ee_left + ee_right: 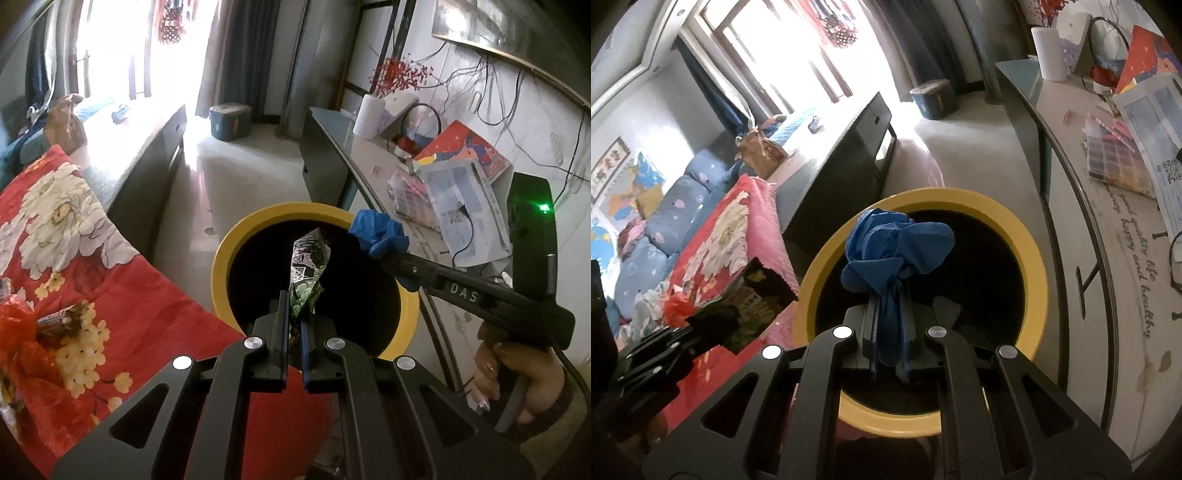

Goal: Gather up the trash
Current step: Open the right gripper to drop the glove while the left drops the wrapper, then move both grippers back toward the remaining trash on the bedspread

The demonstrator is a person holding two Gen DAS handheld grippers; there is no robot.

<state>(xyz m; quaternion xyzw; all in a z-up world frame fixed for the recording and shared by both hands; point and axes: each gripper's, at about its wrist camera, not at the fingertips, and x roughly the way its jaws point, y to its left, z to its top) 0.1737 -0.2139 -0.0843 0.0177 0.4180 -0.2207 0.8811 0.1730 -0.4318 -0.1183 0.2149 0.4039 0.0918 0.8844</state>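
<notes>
Left wrist view: left gripper [293, 325] has its jaws clamped tight on a crinkly green printed wrapper [308, 269], which sticks up ahead of them over the dark mouth of the yellow-rimmed bin [221, 266]; the right gripper [890, 332] likewise has jaws pinched on a crumpled blue wad [894, 247], just ahead & above the same opening. Step looks like the drop-off, w/ both bits of trash over the bin. Next move prob. calls for opening each set of jaws so the pieces fall inside, not onto the rim.
</notes>
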